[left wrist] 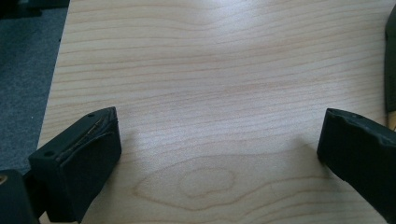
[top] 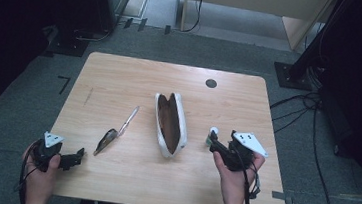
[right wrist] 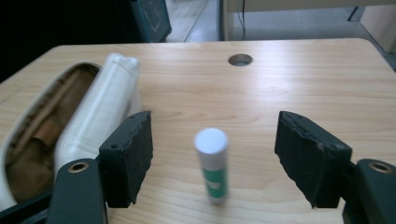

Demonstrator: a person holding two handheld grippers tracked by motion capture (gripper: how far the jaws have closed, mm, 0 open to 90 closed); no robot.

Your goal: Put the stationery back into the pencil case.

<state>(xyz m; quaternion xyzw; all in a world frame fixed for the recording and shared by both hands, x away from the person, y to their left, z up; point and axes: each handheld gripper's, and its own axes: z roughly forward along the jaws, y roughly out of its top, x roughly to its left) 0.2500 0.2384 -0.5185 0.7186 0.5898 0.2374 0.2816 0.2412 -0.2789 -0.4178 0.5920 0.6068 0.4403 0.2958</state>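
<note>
High view: right gripper (top: 213,144) at the table's (top: 121,76) four o'clock, beside the glue stick (top: 212,135); left gripper (top: 79,156) at seven. Left gripper view: jaws spread over bare wood. Right gripper view: jaws wide, stick upright between, untouched; open pouch (right wrist: 100,107) at nine.

The table (top: 121,76) is topped with pale wood-grain laminate, smooth and faintly glossy, with light reflected along its far half. The pencil case (top: 169,123) is made of white cloth or soft plastic on the outside — a ribbed, slightly shiny skin is seen in the right gripper view — and is lined with matt brown fabric. The glue stick (right wrist: 212,165) is of smooth plastic, white at the cap, green and white on the body. The right gripper (right wrist: 212,158) and left gripper (left wrist: 219,154) are fitted with matt black pads — rough and scuffed at their edges. The pen (top: 129,119) looks silvery and polished.
</note>
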